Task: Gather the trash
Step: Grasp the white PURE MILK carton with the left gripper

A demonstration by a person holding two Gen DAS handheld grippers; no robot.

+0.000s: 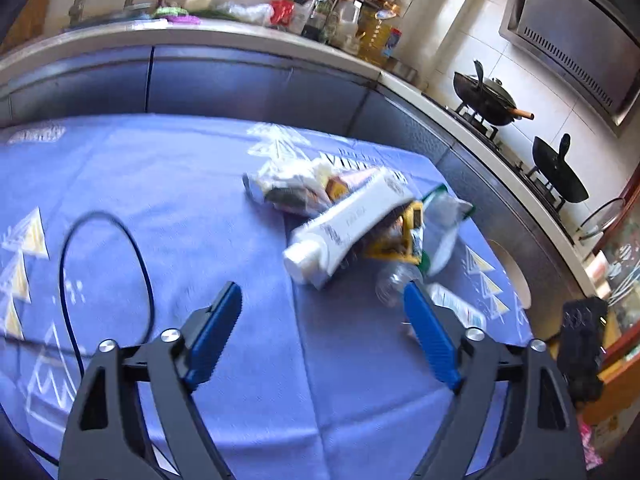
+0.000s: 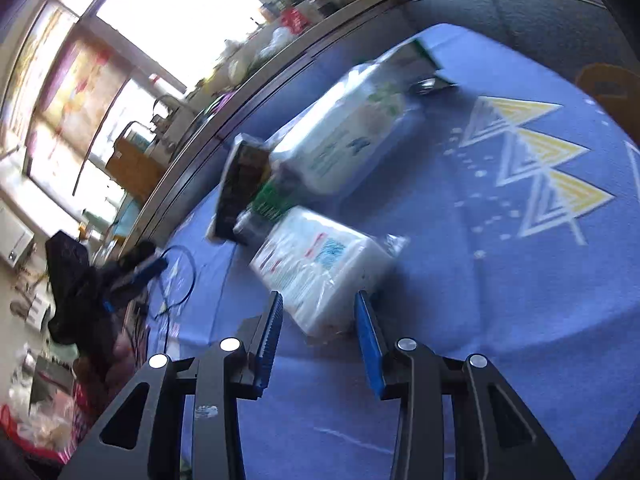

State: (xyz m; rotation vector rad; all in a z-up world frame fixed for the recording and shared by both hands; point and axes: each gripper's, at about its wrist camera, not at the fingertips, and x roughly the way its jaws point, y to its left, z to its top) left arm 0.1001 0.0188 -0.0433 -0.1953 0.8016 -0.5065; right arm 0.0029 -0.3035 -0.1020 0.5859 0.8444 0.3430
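Note:
Trash lies in a heap on the blue tablecloth [image 1: 160,184]. It holds a white tube [image 1: 348,224], a clear bag of wrappers [image 1: 288,188], a yellow box [image 1: 400,240] and a clear bottle [image 1: 394,280]. My left gripper [image 1: 323,286] stands open just short of the tube, with nothing between its fingers. In the right wrist view a white plastic-wrapped pack [image 2: 324,268] has its near end between the fingers of my right gripper [image 2: 318,296]. Blur hides whether the pads press on it. Behind it lie a bigger white bag [image 2: 352,136] and a dark packet [image 2: 244,188].
A black cable [image 1: 104,264] loops over the cloth at the left. A kitchen counter [image 1: 240,36] crowded with bottles runs behind the table. Two woks [image 1: 486,100] sit on the stove at the right. My left gripper [image 2: 154,258] shows at the cloth's far left.

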